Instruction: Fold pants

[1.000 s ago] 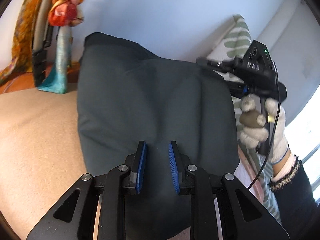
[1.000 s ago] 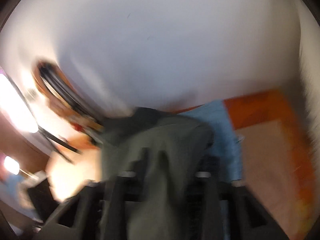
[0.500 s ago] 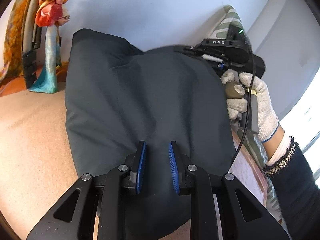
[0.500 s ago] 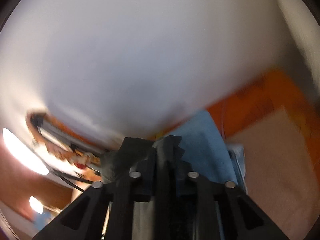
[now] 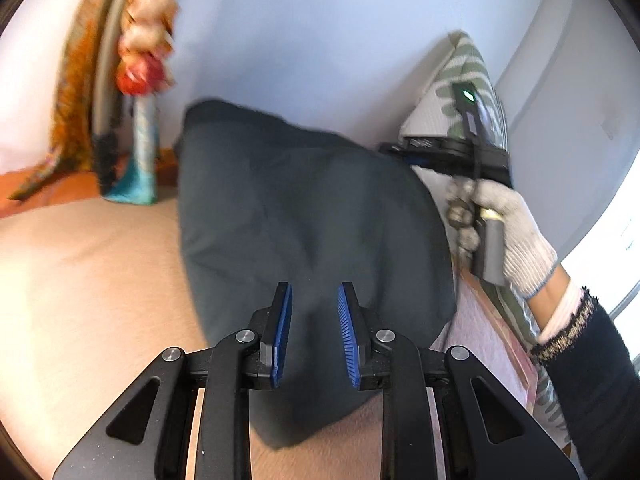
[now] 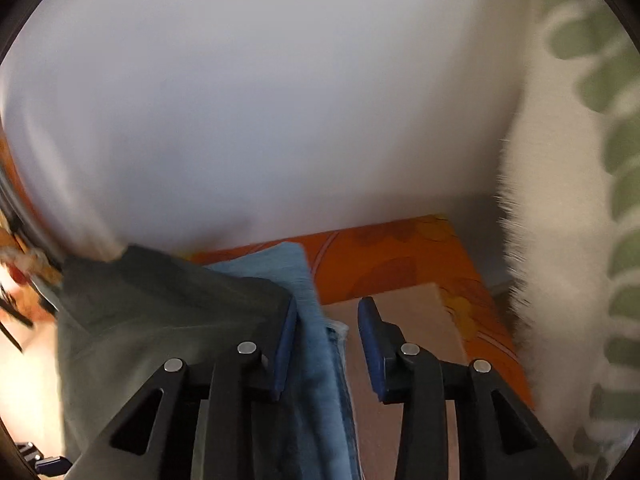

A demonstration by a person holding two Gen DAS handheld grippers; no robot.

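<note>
Bedding in a plain tan cloth [image 5: 88, 272] covers the surface under the left gripper [image 5: 314, 320], and an orange flower-printed sheet [image 6: 400, 256] runs along the far edge where it meets a pale blue-white wall [image 5: 304, 48]. The dark grey pants [image 5: 304, 216] lie folded in a thick pad across the tan cloth, their far end reaching nearly to the wall. In the right wrist view the same pants [image 6: 160, 312] drape over the left side of the right gripper [image 6: 326, 344], with a folded light blue denim garment [image 6: 316, 320] lying just beside them between the blue pads.

A white cushion printed with green leaves [image 5: 468, 76] leans in the corner on the right (its fringe shows up close in the right wrist view). At the far left a rolled turquoise cloth [image 5: 140, 160] stands against the wall below a bundle of orange and cream fabric [image 5: 148, 32].

The left gripper's jaws stand parted over the near end of the pants, gripping nothing. The right gripper's jaws are also spread wide, closed on nothing; a white-gloved hand [image 5: 512, 232] holds its handle beside the pants' right edge. A green light [image 5: 468, 96] glows on the right gripper's body. No writing can be read.
</note>
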